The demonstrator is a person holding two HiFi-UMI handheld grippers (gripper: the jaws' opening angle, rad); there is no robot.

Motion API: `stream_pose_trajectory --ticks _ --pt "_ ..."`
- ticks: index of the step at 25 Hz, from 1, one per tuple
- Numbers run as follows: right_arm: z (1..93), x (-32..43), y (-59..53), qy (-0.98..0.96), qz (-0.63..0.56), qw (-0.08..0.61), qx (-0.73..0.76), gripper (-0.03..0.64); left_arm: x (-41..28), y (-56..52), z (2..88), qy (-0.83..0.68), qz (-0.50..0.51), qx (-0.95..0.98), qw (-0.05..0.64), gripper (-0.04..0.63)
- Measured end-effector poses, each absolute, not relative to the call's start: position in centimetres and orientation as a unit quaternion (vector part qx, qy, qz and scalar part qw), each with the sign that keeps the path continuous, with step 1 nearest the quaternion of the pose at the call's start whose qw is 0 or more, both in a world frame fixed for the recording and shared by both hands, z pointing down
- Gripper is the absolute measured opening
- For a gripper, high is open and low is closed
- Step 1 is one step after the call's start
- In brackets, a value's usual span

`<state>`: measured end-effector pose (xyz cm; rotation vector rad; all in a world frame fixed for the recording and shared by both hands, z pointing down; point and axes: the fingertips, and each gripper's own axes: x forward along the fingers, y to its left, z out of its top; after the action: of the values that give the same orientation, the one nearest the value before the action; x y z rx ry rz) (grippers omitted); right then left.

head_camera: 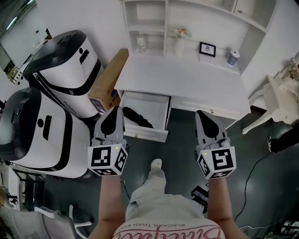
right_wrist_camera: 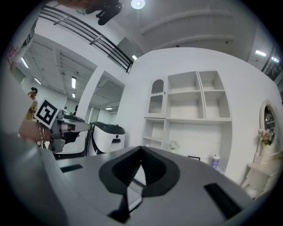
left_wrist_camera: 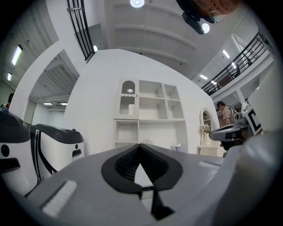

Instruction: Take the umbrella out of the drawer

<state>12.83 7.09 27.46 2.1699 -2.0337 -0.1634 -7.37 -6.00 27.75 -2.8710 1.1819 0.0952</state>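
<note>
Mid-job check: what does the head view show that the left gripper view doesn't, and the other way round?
Head view only: the open drawer with the black umbrella lying inside, and a cardboard box. Left gripper view only: ceiling lights and a balcony railing. Both: the white desk with its shelves, the white-and-black machines, and the right tool.

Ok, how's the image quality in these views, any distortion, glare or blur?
Head view: evenly lit and sharp, with mild wide-angle stretch toward the edges. Left gripper view: heavy fisheye with black corners, and the ceiling lamp glares at the top. Right gripper view: the same fisheye and lamp glare.
</note>
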Motion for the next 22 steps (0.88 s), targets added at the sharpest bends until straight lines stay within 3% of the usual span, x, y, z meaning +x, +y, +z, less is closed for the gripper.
stream_pose_trajectory --ticks 16,22 --pt "27.7 17.6 -7.5 -0.683 -0.049 0.093 0.723 0.008 -2.4 -20.5 29.6 0.379 0.031 -0.925 -0.021 0.011" --pt "28.6 18.4 -9.7 -0.683 -0.038 0.101 0.722 0.008 -0.8 -22.6 30.4 0.357 0.018 -0.933 -0.048 0.202"
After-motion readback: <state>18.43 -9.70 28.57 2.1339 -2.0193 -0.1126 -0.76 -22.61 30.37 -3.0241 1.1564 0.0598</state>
